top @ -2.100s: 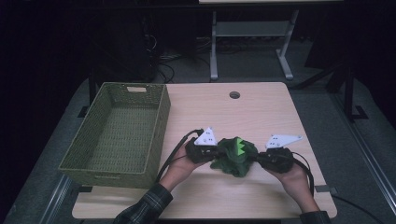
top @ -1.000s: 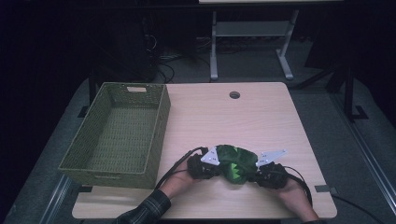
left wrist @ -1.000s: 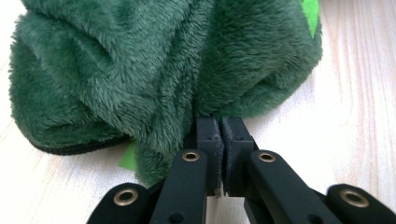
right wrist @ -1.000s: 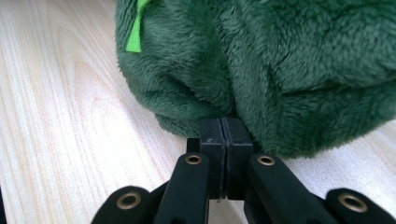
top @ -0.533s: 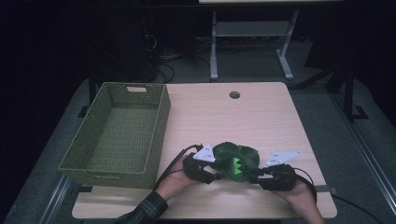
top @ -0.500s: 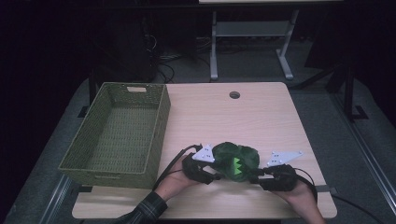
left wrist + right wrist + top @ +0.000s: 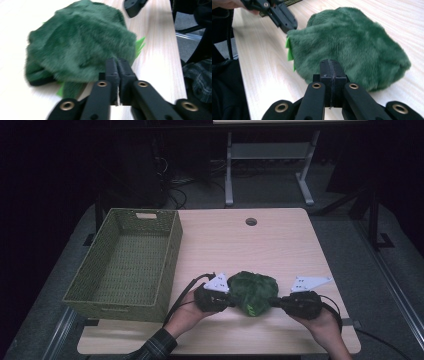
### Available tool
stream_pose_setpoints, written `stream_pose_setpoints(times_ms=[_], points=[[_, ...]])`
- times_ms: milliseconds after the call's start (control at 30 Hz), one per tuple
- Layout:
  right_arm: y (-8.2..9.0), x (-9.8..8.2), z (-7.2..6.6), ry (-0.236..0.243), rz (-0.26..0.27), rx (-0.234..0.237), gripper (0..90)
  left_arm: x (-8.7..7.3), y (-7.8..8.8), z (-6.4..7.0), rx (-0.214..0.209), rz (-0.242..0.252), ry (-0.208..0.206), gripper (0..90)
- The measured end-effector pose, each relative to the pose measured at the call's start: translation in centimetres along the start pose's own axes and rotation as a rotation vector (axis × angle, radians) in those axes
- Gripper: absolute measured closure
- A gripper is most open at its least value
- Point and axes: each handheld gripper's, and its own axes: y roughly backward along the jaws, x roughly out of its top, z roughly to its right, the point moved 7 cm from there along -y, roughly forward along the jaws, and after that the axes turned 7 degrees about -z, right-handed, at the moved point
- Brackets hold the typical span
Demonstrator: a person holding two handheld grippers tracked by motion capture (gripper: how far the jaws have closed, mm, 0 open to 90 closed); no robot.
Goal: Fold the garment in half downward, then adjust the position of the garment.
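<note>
Black jaws of left claw [image 7: 117,68] pressed together at near edge of green plush toy [image 7: 253,291]; right claw [image 7: 331,68] likewise closed at toy's opp. side. Toy lies on wooden worktop [image 7: 260,245] betw. both claws, near front edge. Green woven basket [image 7: 128,262] at worktop's left.

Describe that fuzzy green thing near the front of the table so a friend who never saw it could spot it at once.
Start at the pale wooden table and pass the woven green basket on its left side. Near the front edge, between the left gripper and right gripper, lies a green plush bundle. It is the one soft, furry thing there, dark green with bright green felt spikes at its edge.
</note>
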Motion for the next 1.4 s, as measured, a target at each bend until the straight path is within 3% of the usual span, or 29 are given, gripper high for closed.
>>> stream_pose_setpoints(times_ms=[167, 367, 400, 567, 700, 967, 1100, 1233, 1400], points=[[-0.4, 1.5, 1.2, 0.014, 0.004, -0.023, 89.9, 0.1, -1.2, 1.6, -0.032, -0.038, -0.041, 89.7], [-0.9, 3.7, 3.0, 0.018, 0.018, -0.045, 90.0, 0.1, -2.3, 2.4, -0.058, -0.054, -0.05, 89.7], [-1.0, 4.1, 3.4, 0.018, 0.029, -0.048, 90.0, 0.0, -2.5, 2.4, -0.055, -0.063, -0.067, 89.7], [-2.1, 5.7, 5.3, -0.007, 0.015, -0.06, 90.0, 0.0, -3.7, 3.0, -0.067, -0.082, -0.072, 89.7], [-3.3, 6.4, 7.0, -0.042, -0.006, -0.058, 90.0, -0.1, -4.4, 2.7, -0.058, -0.086, -0.067, 89.7], [-5.6, 5.7, 9.3, -0.083, -0.07, -0.055, 90.0, -0.3, -4.9, 2.0, -0.038, -0.1, -0.055, 89.7], [-6.5, 4.9, 9.4, -0.101, -0.107, -0.03, 90.0, -0.5, -5.0, 1.5, -0.016, -0.12, -0.051, 89.7], [-7.0, 4.3, 9.4, -0.089, -0.135, -0.016, 90.0, -0.7, -5.1, 1.0, -0.006, -0.123, -0.031, 89.7], [-6.9, 3.9, 9.2, -0.096, -0.143, -0.002, 90.0, -0.9, -4.9, 0.6, 0.004, -0.125, -0.025, 89.7]])
